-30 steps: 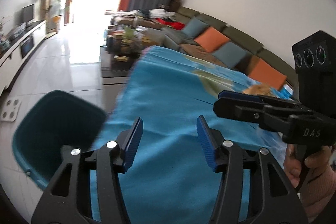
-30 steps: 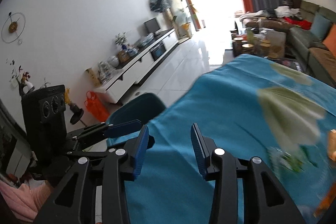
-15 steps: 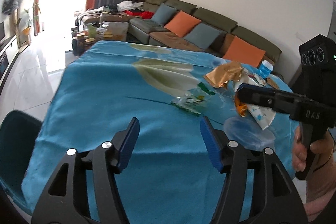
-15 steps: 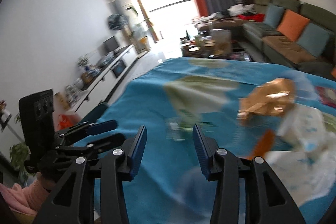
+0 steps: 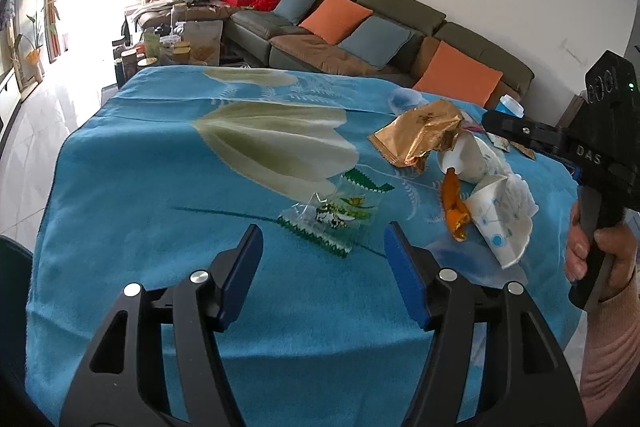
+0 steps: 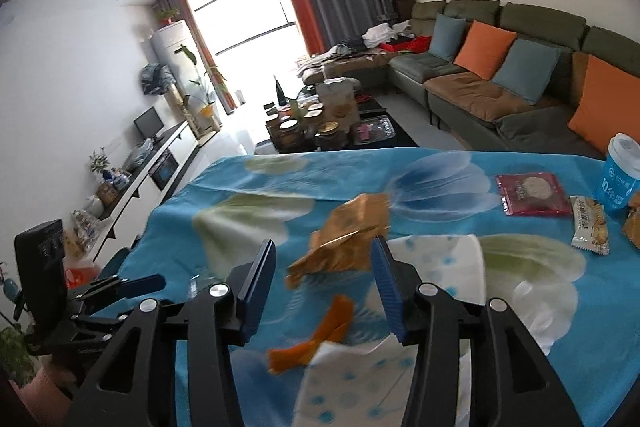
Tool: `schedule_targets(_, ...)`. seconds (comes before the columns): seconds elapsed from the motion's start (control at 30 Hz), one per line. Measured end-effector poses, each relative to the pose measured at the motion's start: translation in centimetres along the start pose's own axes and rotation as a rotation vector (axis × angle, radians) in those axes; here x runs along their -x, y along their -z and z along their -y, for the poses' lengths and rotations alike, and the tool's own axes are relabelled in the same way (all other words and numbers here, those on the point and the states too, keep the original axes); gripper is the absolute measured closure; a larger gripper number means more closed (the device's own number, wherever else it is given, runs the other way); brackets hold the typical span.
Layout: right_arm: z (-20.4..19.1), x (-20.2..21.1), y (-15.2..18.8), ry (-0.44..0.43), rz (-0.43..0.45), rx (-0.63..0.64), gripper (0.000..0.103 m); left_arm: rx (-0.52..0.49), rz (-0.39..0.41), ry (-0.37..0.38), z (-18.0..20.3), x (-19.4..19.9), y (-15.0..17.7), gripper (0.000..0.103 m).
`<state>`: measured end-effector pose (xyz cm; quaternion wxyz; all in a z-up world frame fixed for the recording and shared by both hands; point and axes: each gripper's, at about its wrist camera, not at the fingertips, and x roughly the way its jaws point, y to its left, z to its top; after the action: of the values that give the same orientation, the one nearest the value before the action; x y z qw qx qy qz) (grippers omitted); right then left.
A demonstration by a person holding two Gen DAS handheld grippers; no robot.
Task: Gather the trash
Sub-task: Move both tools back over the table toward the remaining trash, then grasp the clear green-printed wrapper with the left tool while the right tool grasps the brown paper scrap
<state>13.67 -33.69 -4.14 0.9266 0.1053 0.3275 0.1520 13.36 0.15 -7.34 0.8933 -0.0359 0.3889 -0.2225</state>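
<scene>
On the blue flowered tablecloth (image 5: 160,187) lies a pile of trash. A clear wrapper with green zigzag edges (image 5: 336,215) lies just ahead of my left gripper (image 5: 323,243), which is open and empty. To its right are a gold foil wrapper (image 5: 420,135), an orange scrap (image 5: 454,203) and crushed white paper cups with blue dots (image 5: 496,215). My right gripper (image 6: 322,255) hovers over the gold foil wrapper (image 6: 348,239) and the paper cups (image 6: 440,267). Its jaws are opening and nothing is pressed between them. The orange scrap (image 6: 320,335) lies below it.
A red snack packet (image 6: 532,195), a white biscuit pack (image 6: 592,227) and a blue lidded cup (image 6: 620,175) sit at the table's far right. A teal bin (image 5: 12,267) stands on the floor by the left edge. A sofa (image 5: 360,27) and a cluttered coffee table (image 6: 328,127) lie beyond.
Both views have swung from the teal bin and the table's left edge over to the trash pile. Both grippers' jaws stand wider than before.
</scene>
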Motion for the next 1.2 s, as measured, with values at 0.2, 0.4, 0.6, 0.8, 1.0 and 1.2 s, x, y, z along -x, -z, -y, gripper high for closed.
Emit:
schedule_targets(0.2,1.6,-1.1,-0.9,0.007,-0.021,-0.025,0.055,0.014,-0.033,0.0,-0.4,-1.2,-0.4,0.041)
schedule_targets(0.4,2.0,-2.4,-1.1,-0.005,-0.05,-0.042,0.055,0.025,-0.061,0.014,-0.5,-2.3,-0.8,0.041)
schedule_targets(0.6,1.5,-2.8,-1.1,-0.015,-0.068,-0.034,0.056,0.028,-0.092,0.019,-0.4,-3.5,-0.9,0.048)
schedule_targets(0.8,1.7,-2.9,-1.2,-0.028,-0.073,-0.048,0.072,0.031,-0.101,0.027,-0.4,-3.8,-0.9,0.065)
schedule_targets(1.0,1.3,-2.2,-1.1,-0.043,-0.061,-0.041,0.08,0.035,-0.108,0.039,-0.4,-4.0,-0.9,0.084)
schedule_targets(1.2,0.8,-1.2,-1.1,-0.068,-0.029,-0.032,0.081,0.04,-0.093,0.042,-0.4,-3.7,-0.9,0.09)
